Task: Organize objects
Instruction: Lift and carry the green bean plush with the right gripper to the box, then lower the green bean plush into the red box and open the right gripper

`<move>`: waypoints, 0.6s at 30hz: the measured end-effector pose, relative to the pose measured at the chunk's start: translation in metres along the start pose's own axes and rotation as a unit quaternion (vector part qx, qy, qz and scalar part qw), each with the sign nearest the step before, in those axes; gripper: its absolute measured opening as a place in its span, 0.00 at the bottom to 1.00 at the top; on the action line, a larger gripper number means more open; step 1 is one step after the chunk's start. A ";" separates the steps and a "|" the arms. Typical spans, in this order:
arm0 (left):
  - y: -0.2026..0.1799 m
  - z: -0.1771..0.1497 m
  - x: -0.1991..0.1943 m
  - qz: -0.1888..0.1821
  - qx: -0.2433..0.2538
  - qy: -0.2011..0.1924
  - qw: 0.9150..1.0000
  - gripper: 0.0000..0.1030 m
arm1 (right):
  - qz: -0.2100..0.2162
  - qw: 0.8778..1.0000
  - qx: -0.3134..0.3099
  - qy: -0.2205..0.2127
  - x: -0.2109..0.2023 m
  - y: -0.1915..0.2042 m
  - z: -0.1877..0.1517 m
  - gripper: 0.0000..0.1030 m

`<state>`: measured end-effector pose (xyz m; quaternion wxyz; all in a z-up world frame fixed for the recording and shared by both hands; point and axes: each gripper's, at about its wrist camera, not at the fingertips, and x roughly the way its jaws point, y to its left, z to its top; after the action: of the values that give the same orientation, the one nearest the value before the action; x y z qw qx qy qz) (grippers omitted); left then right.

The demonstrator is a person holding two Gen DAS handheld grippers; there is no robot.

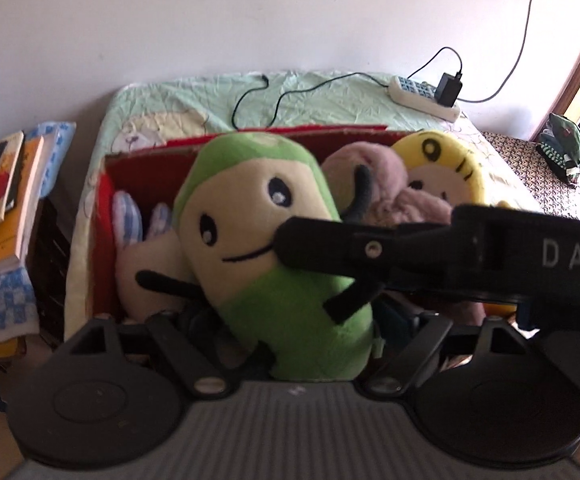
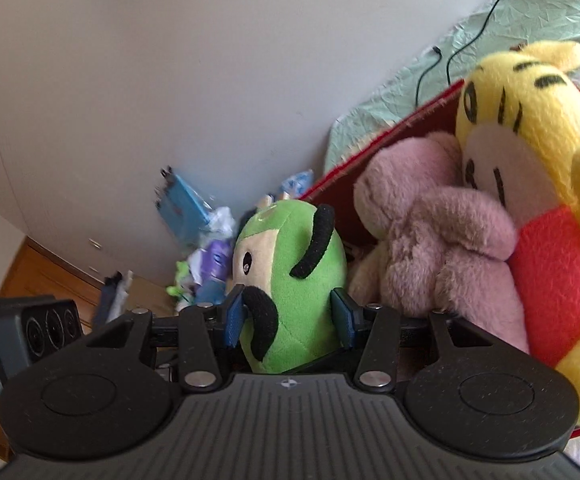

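The red box (image 1: 108, 184) sits on the bed (image 1: 310, 96), full of soft toys. The green toy (image 2: 298, 292) is over the box's near side, beside the pink toy (image 2: 438, 240). It looks light and squishy, so a squeeze around its fat middle should hold it. The right gripper (image 2: 288, 322) pinches the green toy's body between blue pads (image 2: 234, 320). The left gripper's fingers are hidden, so I cannot tell if it is open.

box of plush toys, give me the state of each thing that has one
green plush: upright, gripped over the box
right gripper: shut on the green plush
left gripper: jaws wide, holding nothing
red box: open, holding toys
pink plush: in box, leaning on the yellow plush
charger: plugged into power strip
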<state>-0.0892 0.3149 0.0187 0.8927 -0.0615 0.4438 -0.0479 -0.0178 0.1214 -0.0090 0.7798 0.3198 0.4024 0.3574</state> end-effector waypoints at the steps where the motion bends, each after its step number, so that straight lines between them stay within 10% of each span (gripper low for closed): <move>1: 0.001 -0.001 0.001 0.005 0.002 -0.001 1.000 0.84 | -0.004 1.000 -0.004 0.001 0.000 0.001 -0.002 0.47; 18: -0.004 -0.002 0.004 0.034 0.010 0.016 0.999 0.90 | -0.016 1.000 0.002 0.018 0.003 0.000 -0.006 0.49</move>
<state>-0.0889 0.3100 0.0150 0.8870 -0.0364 0.4597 -0.0232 -0.0216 0.1250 -0.0127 0.7774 0.3081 0.4225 0.3496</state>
